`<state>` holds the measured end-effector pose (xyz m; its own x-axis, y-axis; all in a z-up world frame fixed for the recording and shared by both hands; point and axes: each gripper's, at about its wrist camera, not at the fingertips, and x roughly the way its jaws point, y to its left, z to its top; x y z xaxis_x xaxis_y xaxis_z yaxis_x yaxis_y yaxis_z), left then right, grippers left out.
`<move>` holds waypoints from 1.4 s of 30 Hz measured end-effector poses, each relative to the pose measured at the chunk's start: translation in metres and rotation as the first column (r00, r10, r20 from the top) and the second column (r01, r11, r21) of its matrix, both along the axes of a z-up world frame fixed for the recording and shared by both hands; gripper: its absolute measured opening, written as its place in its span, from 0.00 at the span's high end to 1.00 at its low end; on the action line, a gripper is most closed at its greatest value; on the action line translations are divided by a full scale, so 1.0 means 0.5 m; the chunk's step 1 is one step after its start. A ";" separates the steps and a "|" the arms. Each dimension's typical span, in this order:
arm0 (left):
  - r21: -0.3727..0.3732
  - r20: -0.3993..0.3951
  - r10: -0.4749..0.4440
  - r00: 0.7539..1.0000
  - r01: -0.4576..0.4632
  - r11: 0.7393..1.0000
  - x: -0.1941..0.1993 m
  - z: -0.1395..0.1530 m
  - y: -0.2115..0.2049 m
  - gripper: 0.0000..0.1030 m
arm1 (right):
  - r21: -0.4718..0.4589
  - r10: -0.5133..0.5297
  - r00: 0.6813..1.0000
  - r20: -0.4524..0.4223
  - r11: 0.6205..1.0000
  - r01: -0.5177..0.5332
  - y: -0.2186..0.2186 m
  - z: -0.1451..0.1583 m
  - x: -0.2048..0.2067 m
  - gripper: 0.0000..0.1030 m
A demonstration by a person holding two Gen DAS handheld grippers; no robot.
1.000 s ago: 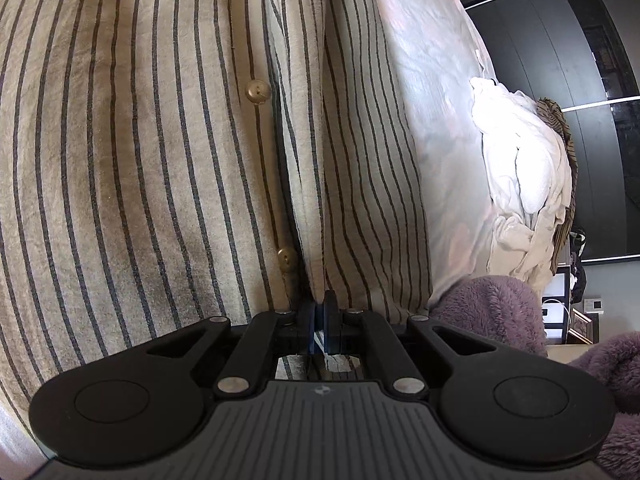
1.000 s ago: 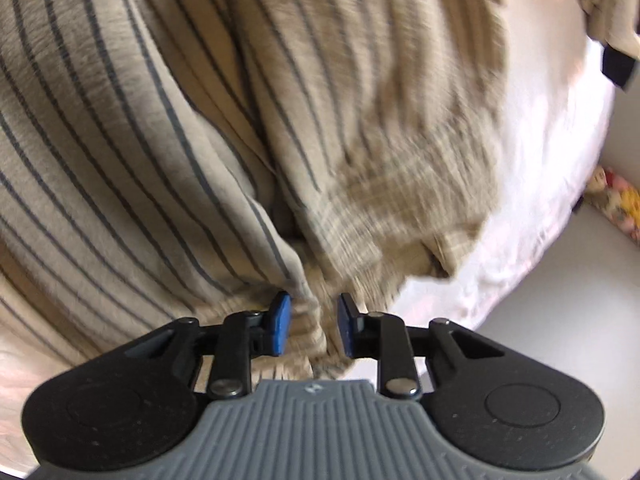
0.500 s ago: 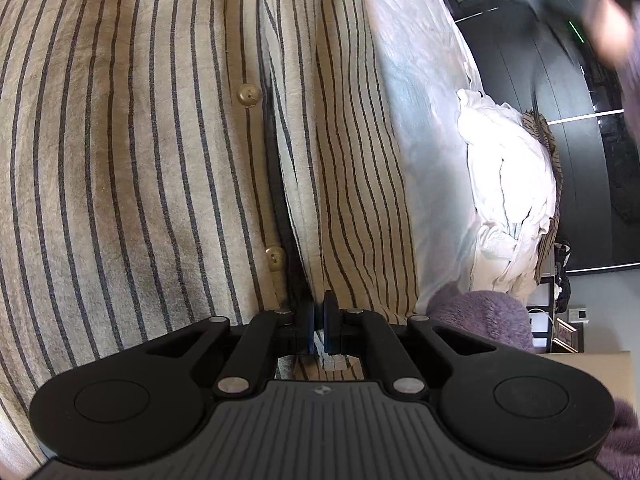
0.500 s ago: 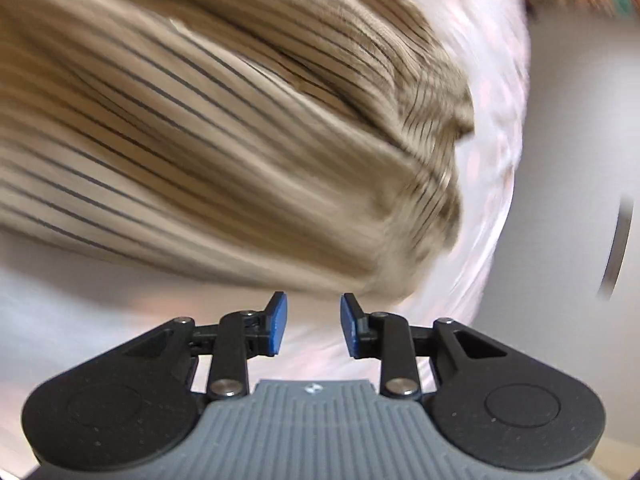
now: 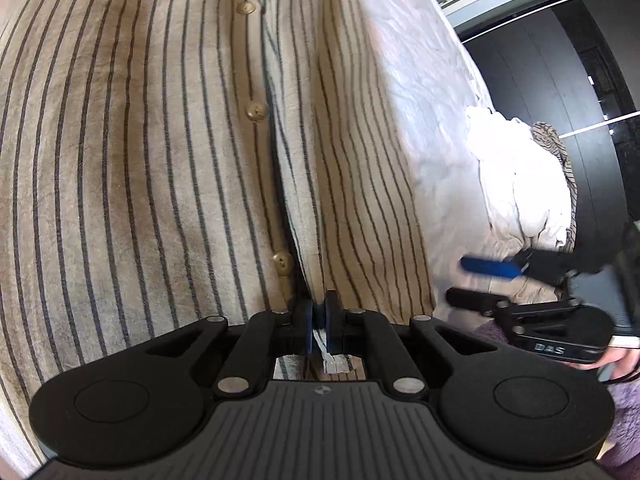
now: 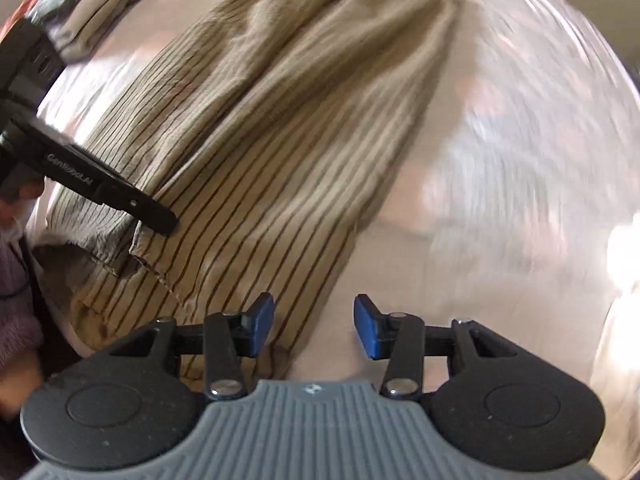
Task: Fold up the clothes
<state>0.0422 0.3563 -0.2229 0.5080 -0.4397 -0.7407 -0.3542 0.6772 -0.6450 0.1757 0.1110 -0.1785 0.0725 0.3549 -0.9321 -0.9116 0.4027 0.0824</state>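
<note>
A beige shirt with thin dark stripes [image 5: 152, 168] lies spread on a pale bed sheet [image 5: 424, 104], its button placket running up the middle. My left gripper [image 5: 319, 322] is shut on the shirt's bottom hem at the placket. In the right wrist view the shirt [image 6: 256, 152] stretches away across the sheet [image 6: 500, 168], and the left gripper [image 6: 160, 220] pinches its edge at left. My right gripper [image 6: 314, 322] is open and empty, low over the shirt's near right edge. It also shows in the left wrist view [image 5: 476, 284], beside the shirt's right side.
A heap of white laundry [image 5: 516, 184] with a striped piece on top lies at the bed's far right. Dark wardrobe doors [image 5: 568, 52] stand behind. A purple fuzzy fabric [image 5: 616, 432] is at lower right. A folded beige item [image 6: 108, 4] lies at the top left.
My right gripper swung away from the shirt's crumpled part to its near right edge and opened wider. It came into the left wrist view. My left gripper kept its hold on the hem.
</note>
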 end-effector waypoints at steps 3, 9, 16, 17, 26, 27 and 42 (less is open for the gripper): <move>0.021 0.020 -0.014 1.000 0.014 1.000 -0.003 0.004 -0.016 0.90 | 0.010 -0.147 0.973 -0.175 0.988 0.151 -0.030 -0.038 0.032 0.63; 0.067 -0.020 -0.036 0.999 0.037 0.997 0.005 -0.001 -0.042 0.90 | -0.064 -0.103 0.967 -0.234 0.994 0.090 -0.019 -0.061 0.018 0.69; 0.039 0.016 -0.030 0.999 0.029 0.999 -0.020 0.004 -0.046 0.98 | -0.120 -0.078 0.984 -0.158 0.991 0.059 -0.031 -0.029 -0.022 0.99; 0.038 0.011 -0.036 0.999 0.036 0.999 -0.020 0.003 -0.049 0.99 | -0.128 -0.074 0.986 -0.147 0.990 0.055 -0.032 -0.025 -0.028 0.99; 0.044 -0.083 -0.085 0.993 0.089 0.995 -0.029 -0.018 -0.078 0.99 | -0.293 0.015 1.000 0.024 0.956 -0.007 0.002 -0.046 -0.079 1.00; 0.047 -0.088 -0.100 0.991 0.105 0.993 -0.038 -0.015 -0.083 0.99 | -0.291 0.014 0.999 0.032 0.957 -0.004 0.003 -0.048 -0.078 1.00; 0.218 0.136 0.070 0.988 -0.099 0.971 -0.156 0.084 -0.077 0.87 | 0.221 -0.151 0.977 0.153 0.968 0.116 -0.031 0.045 -0.113 0.72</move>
<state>-0.0357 0.3176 -0.1807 0.6316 -0.2217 -0.7429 -0.3419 0.7803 -0.5236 0.1193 0.0954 -0.1559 0.2813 0.5170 -0.8084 -0.8587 0.5117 0.0285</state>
